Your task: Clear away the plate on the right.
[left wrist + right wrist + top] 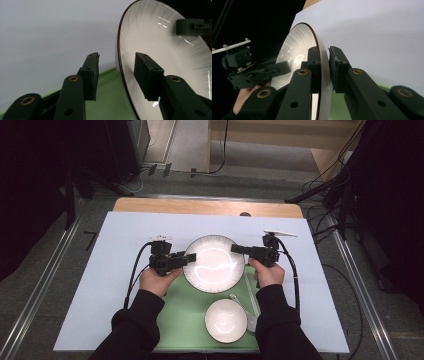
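Here the large white plate [214, 263] sits partly on the green mat [182, 312], between the 2 grippers. The right gripper [325, 67] is clenched on the plate's rim. The left gripper [117, 75] straddles the opposite rim, its pads not pressing. A small bowl [225, 320] lies just below.

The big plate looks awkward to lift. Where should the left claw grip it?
Grip the plate by its thin left rim, coming in from the left, opposite the right claw. The left claw already straddles that rim with a gap.
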